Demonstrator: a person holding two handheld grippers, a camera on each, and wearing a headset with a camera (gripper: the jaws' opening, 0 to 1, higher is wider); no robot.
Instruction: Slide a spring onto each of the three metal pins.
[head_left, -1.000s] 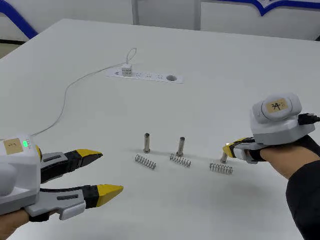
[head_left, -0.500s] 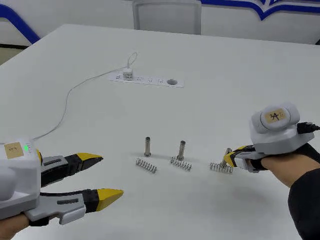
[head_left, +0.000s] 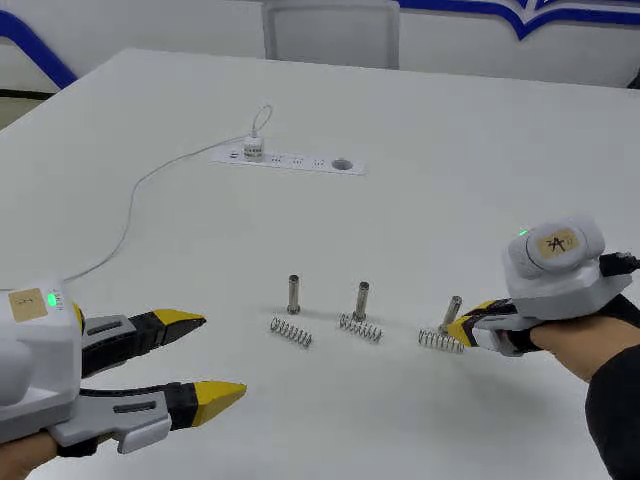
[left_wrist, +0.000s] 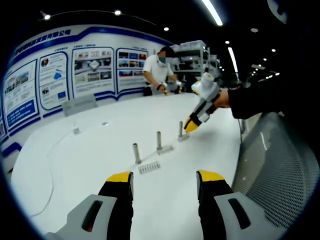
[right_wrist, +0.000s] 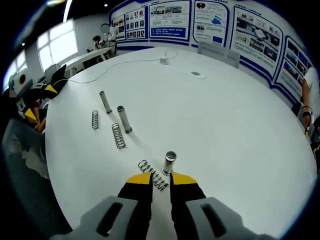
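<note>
White table (head_left: 420, 130). Left gripper (head_left: 220, 354) hovers, jaws spread, empty. Right gripper (right_wrist: 161, 179) is low by the rightmost pin (right_wrist: 170, 160), jaws nearly together astride its fallen spring (right_wrist: 148, 168); whether they pinch it, I cannot tell. First spring, I judge: lift, upend, thread over pin.

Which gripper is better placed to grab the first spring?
Right. The right gripper has its jaws, slightly apart, at the rightmost spring beside the rightmost pin. The left gripper hovers open, well short of the row, nearest the leftmost spring.
</note>
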